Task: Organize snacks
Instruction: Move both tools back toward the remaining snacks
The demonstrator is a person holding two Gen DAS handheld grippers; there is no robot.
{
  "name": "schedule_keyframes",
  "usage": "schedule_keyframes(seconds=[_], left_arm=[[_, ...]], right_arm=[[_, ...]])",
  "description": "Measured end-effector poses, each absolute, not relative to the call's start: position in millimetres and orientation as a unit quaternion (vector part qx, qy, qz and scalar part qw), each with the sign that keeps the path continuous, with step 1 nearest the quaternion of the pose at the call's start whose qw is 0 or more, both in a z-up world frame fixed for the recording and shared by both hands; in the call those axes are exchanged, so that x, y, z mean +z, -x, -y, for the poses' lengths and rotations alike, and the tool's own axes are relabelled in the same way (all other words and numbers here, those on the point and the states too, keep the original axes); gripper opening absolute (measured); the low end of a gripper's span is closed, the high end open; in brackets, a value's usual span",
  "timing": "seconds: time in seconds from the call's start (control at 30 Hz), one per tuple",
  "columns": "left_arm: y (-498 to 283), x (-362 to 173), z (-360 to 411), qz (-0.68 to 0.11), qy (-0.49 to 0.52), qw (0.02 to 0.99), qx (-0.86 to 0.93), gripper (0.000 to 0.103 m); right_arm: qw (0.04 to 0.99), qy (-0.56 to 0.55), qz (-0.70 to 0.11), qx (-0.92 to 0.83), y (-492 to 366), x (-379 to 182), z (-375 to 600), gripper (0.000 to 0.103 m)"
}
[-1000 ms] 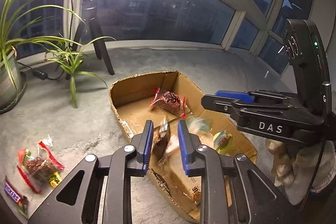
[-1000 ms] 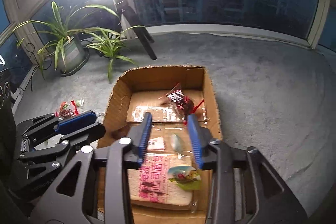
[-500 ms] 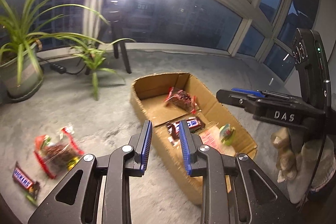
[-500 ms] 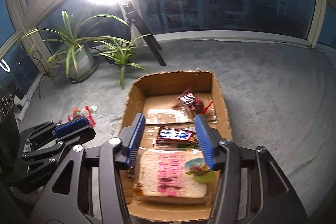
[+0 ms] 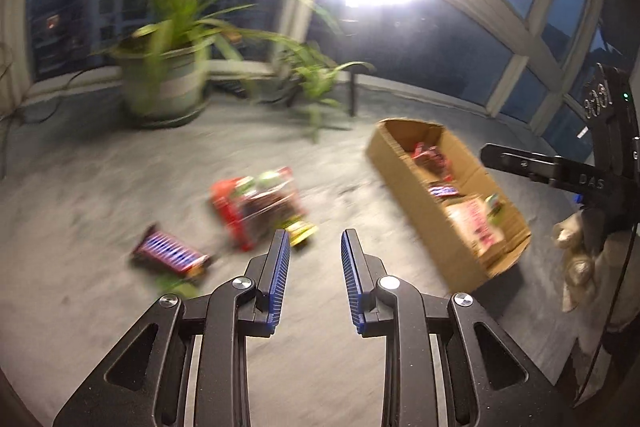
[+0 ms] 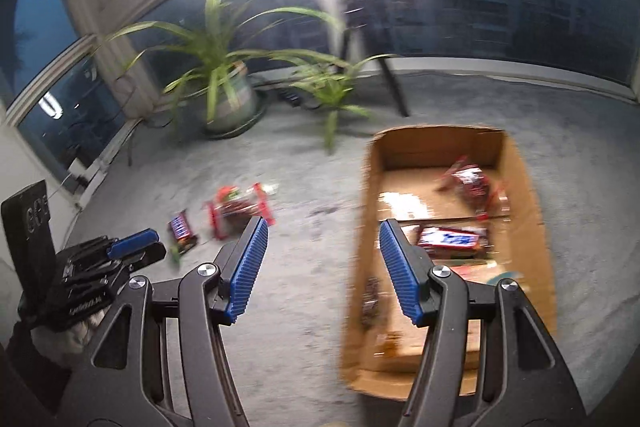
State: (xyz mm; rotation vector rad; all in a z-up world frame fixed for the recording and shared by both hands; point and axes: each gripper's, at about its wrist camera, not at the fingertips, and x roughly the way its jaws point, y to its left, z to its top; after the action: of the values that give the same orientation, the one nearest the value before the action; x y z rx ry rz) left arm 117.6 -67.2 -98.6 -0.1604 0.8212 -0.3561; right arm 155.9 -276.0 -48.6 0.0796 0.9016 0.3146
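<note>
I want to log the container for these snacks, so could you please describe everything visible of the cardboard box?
The cardboard box is plain brown corrugated card, long, shallow and open-topped with raw-cut edges. It sits flat on the grey floor, right of the loose snacks. Several wrapped snacks lie inside it. Neither gripper touches it.

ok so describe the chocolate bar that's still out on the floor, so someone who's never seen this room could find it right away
Start from the open cardboard box on the grey carpet and look towards the big potted plant. Two snacks lie there on the bare floor. The chocolate bar is the smaller, slim dark one with a blue and white label, lying beside the bulkier red-edged clear snack bag, on the side farther from the box.
</note>
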Motion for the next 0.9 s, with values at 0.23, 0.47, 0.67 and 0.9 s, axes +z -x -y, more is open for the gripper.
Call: schedule_keyframes(seconds=[0.23,0.47,0.67,0.9], left_arm=[[-108,-118,8,-0.422,0.117,0.890,-0.129,0.025],[-121,-133,-22,-0.436,0.162,0.878,-0.111,0.041],[-134,-147,-31,-0.449,0.174,0.869,-0.115,0.041],[-149,-156,-31,-0.465,0.188,0.857,-0.123,0.041]], right_arm=[[0.863,-0.003,-0.469,0.187,-162,-79,222,0.061],[0.842,0.021,-0.499,0.204,-179,-119,182,0.061],[0.830,0.053,-0.514,0.210,-193,-142,156,0.061],[0.821,0.067,-0.533,0.196,-211,-169,150,0.044]])
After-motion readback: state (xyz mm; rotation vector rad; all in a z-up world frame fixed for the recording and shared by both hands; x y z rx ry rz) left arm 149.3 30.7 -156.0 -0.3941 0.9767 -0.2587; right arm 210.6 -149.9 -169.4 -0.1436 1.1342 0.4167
